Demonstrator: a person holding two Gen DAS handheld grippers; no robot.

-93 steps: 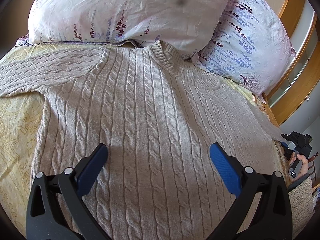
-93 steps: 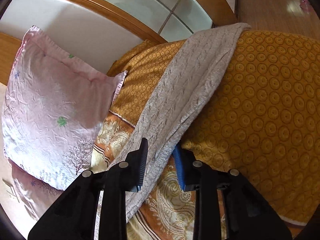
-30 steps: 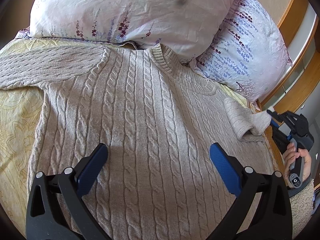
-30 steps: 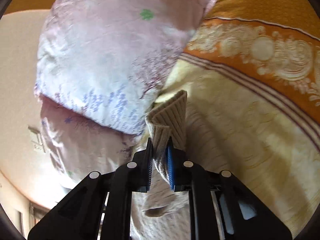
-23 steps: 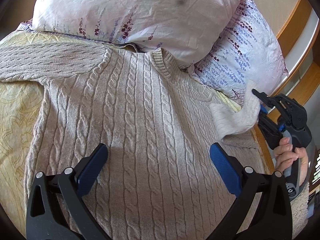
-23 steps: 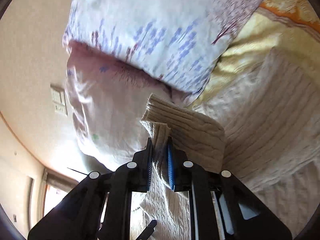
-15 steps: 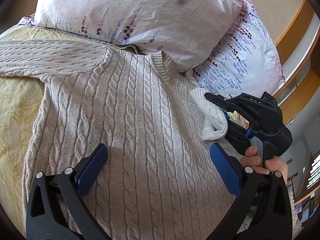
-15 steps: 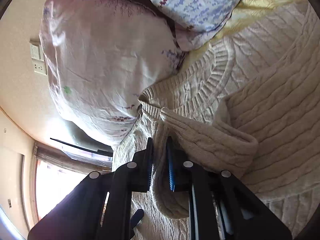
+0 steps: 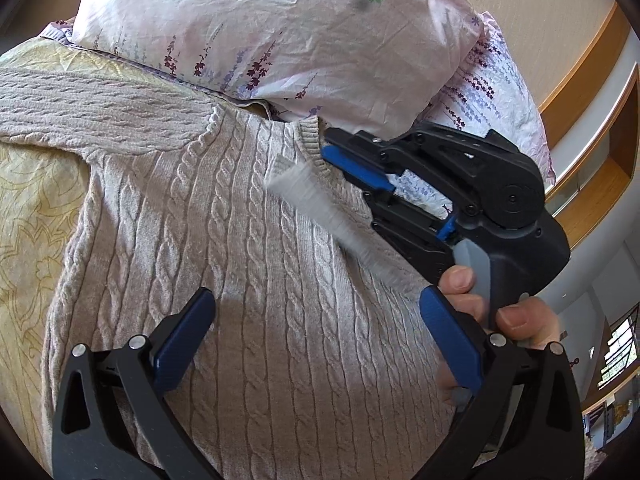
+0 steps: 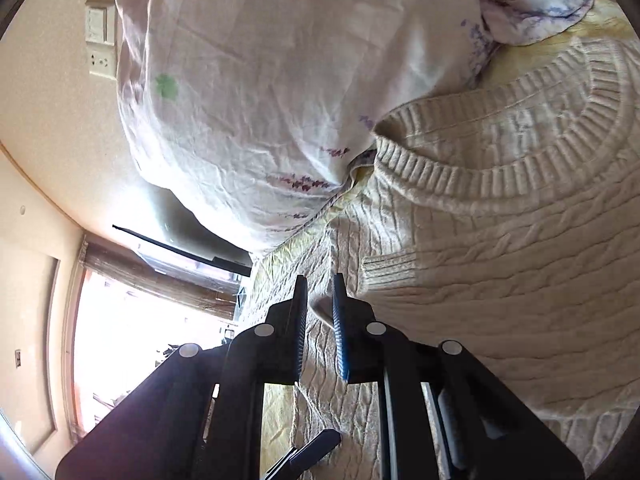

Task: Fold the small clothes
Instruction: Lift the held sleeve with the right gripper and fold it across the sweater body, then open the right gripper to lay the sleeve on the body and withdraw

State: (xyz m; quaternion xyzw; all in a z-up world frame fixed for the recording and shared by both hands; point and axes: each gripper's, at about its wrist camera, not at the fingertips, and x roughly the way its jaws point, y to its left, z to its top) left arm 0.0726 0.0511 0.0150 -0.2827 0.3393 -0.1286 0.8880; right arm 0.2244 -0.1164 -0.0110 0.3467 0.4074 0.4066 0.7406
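1. Cable-knit sweater (image 9: 224,240): lies face up and spread flat on the yellow patterned bedspread (image 9: 32,200). Its ribbed collar (image 9: 310,136) is at the head edge of the bed, touching the pillows.
2. Front pillow (image 9: 280,40): white with purple sprigs, leaning over the collar. A second pillow (image 9: 492,92) sits just beside it toward the bed's right edge.
3. Far sleeve (image 9: 100,112): stretched straight out toward the bed's left edge.
4. Near sleeve (image 9: 320,208): drawn across the chest of the sweater and blurred in the left wrist view. Its ribbed cuff (image 10: 388,272) lies just below the collar (image 10: 460,184).
5. Right gripper (image 9: 348,168): held by a hand (image 9: 480,308) above the chest near the collar. In its own view the right gripper (image 10: 318,280) has its jaws nearly together, pinching a pale fold of the near sleeve just beside the cuff.
6. Left gripper (image 9: 316,336): poised over the lower body of the sweater. Its jaws are spread wide with nothing between the blue pads (image 9: 184,336).
7. Background: a wall switch and socket (image 10: 100,44) and a bright window (image 10: 120,320).
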